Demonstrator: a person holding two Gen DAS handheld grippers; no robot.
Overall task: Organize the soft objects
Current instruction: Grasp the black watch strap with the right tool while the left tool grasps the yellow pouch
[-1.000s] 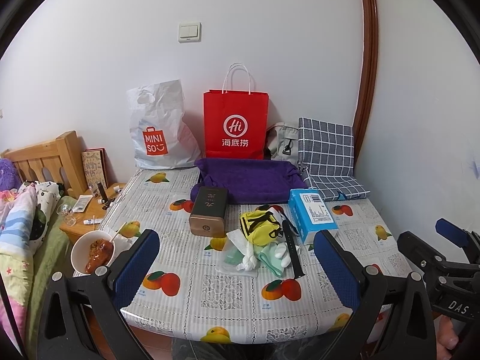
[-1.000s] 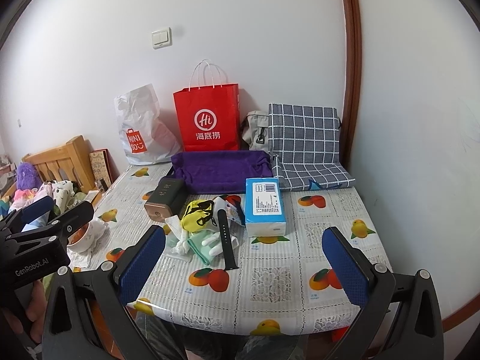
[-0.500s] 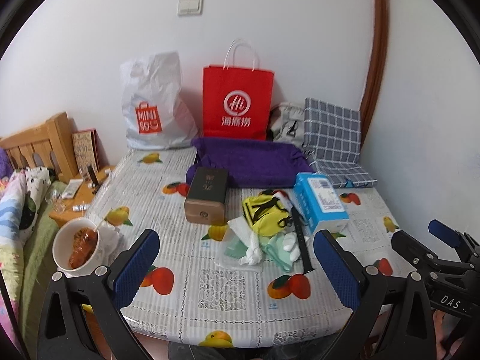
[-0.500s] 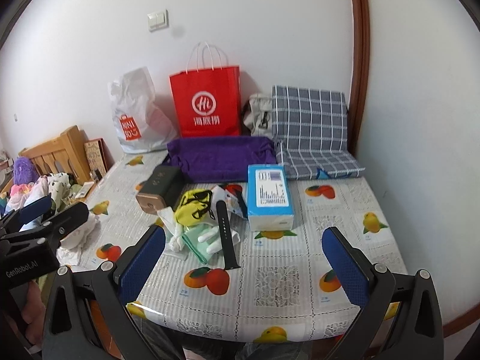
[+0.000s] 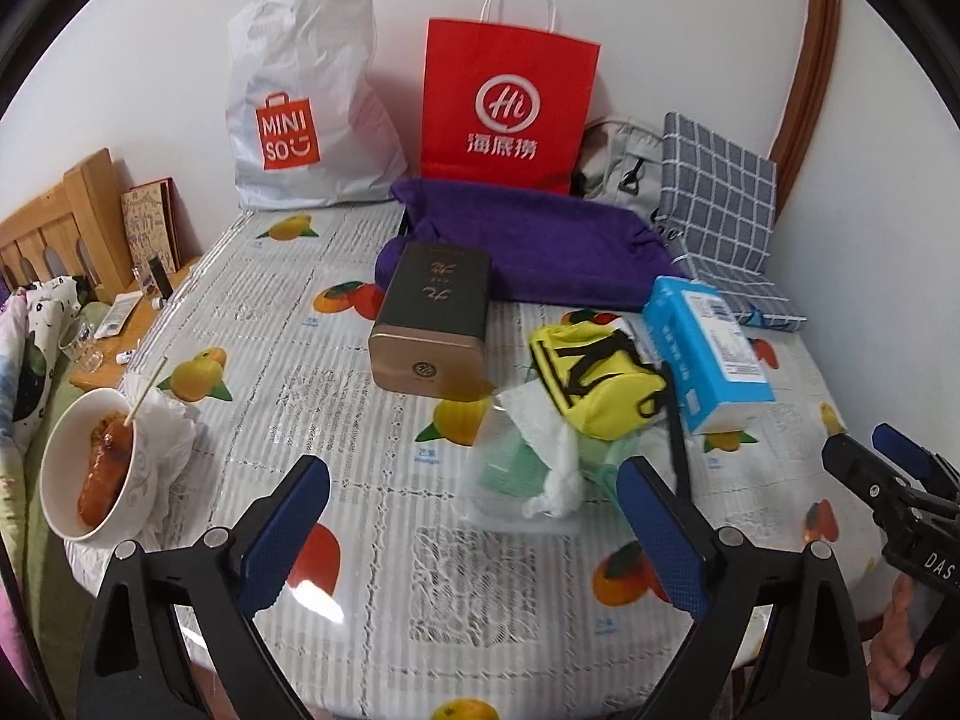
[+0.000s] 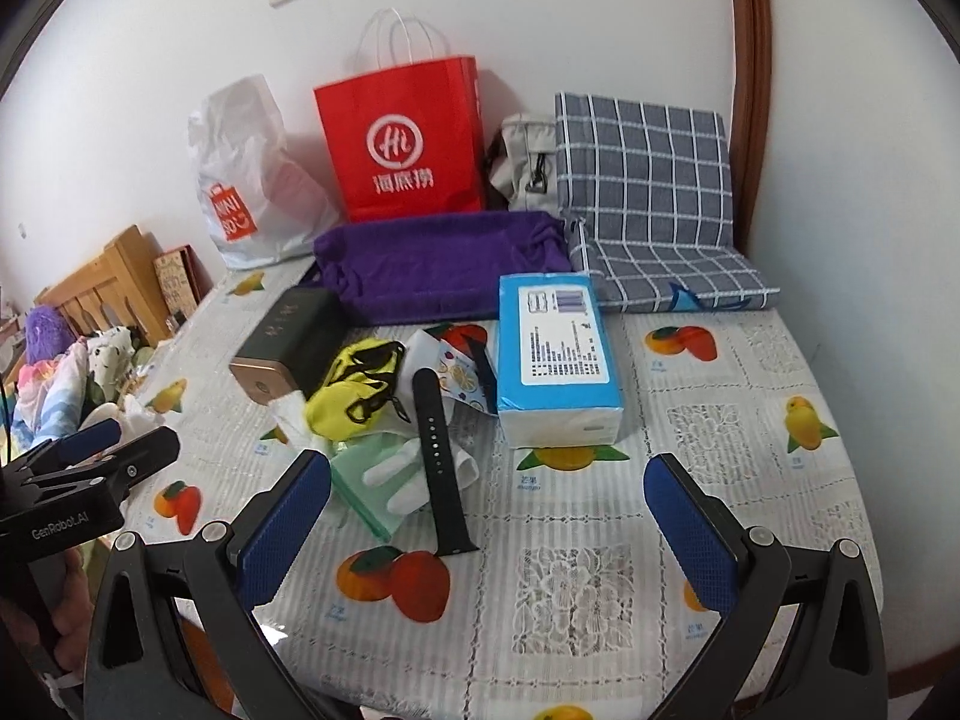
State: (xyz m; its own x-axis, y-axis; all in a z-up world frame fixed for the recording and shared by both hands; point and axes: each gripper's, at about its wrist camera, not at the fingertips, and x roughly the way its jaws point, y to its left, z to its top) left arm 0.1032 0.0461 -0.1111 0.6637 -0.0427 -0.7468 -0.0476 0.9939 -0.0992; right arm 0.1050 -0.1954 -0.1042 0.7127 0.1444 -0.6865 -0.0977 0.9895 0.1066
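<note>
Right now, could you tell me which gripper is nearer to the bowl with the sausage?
Left. The left gripper hangs open with the bowl just beside its left finger; the right gripper, also open, is off toward the table's other side.

Purple towel point(image 6: 432, 258), yellow pouch point(image 6: 354, 387), grey checked cloth point(image 6: 648, 180), fruit-print tablecloth point(image 6: 720, 420), red bag point(image 6: 402, 144)

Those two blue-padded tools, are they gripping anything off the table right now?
No. The left tool and the right tool both stand open above the table, with nothing between their pads. The left one's jaws have just been closing slightly.
</note>
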